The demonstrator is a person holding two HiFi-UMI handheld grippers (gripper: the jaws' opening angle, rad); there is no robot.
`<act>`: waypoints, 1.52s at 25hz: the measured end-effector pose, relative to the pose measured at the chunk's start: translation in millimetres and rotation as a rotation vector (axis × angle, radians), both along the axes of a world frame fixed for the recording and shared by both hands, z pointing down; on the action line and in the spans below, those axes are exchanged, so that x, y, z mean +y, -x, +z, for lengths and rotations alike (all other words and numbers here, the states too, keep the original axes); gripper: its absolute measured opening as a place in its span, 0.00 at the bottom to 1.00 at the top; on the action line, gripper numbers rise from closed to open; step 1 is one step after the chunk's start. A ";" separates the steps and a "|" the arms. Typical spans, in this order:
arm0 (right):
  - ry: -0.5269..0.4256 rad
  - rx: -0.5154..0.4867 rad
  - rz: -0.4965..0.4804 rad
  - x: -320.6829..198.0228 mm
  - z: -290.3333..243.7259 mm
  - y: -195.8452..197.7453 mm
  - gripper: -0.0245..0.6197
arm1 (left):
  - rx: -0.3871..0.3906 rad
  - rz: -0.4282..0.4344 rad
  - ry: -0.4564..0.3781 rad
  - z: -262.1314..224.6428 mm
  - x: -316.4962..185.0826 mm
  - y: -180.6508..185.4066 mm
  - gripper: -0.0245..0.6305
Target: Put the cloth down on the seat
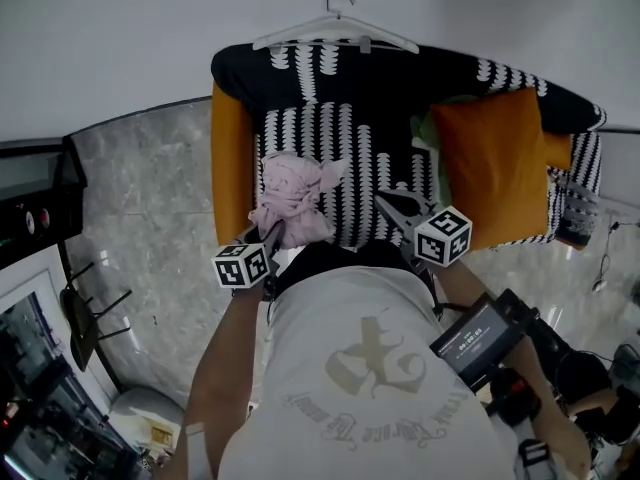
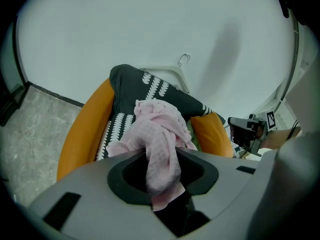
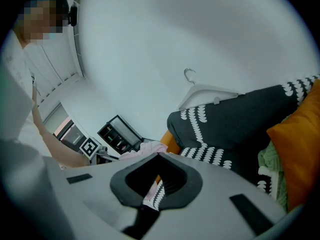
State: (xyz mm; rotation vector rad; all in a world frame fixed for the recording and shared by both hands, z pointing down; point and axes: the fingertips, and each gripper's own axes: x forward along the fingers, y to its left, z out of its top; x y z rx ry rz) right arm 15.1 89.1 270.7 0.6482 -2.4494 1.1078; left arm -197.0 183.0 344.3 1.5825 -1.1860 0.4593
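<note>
The left gripper (image 2: 163,180) has its jaws clenched on the pink cloth (image 2: 161,134), which hangs bunched over the left part of the patterned seat (image 1: 350,173), beside the orange armrest (image 1: 231,163). The right gripper (image 1: 400,210), jaws released and empty, hovers near the orange cushion (image 1: 490,163).

The cloth (image 2: 161,134) is soft pink fabric, matt, with a fine waffle weave. The seat (image 1: 330,138) wears a matt black-and-white woven cover; its cushion (image 1: 490,163), right of frame, is matt orange cloth. The floor (image 1: 140,188), at left, is glossy grey veined stone. The hanger (image 3: 212,90) looks smooth white plastic.
</note>
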 end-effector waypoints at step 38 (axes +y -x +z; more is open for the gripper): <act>0.194 0.067 -0.022 -15.2 153.3 -28.0 0.06 | 0.059 0.081 0.140 127.8 -43.5 -67.8 0.26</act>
